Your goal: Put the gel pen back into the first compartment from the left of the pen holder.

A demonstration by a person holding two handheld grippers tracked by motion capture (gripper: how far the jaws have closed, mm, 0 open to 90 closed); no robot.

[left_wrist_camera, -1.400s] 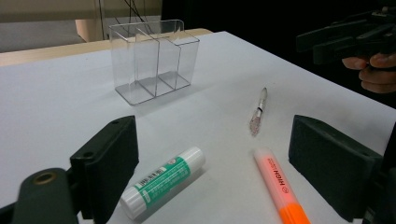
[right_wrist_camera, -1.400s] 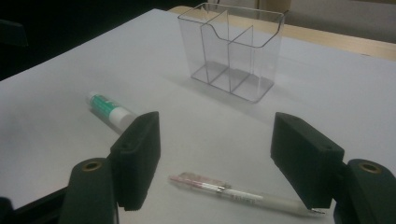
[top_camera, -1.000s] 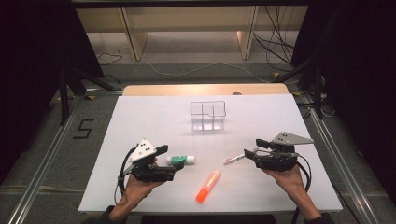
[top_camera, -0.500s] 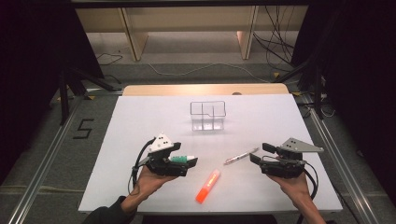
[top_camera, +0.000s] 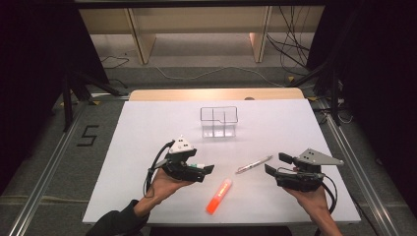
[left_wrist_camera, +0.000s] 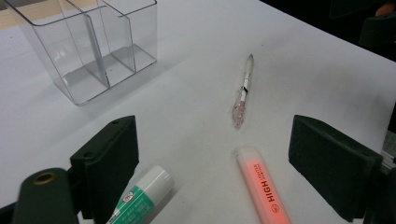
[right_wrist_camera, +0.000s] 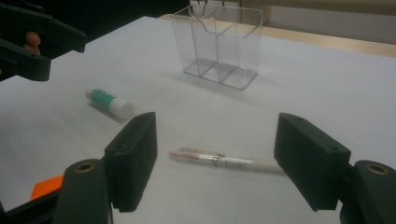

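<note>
Pen (top_camera: 253,164): lies flat on table (top_camera: 147,128), near side of clear organizer (top_camera: 219,121), ready for pickup.
Right gripper (right_wrist_camera: 215,154): jaws spread, empty, pen between them for grasping.
Left gripper (left_wrist_camera: 212,154): released, over glue stick (left_wrist_camera: 140,196) and highlighter (left_wrist_camera: 264,186), nearer than organizer.

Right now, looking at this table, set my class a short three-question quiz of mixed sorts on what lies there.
1. True or false: the clear organizer already holds a pen.
2. Which item lies nearest the right hand-held gripper? A glue stick; B pen; C orange highlighter
3. Fill in: the jaws of the left hand-held gripper stand ___ with nothing gripped.

Key
1. False: its compartments look empty.
2. B: the pen lies on the white table just ahead of its open jaws.
3. open
</note>
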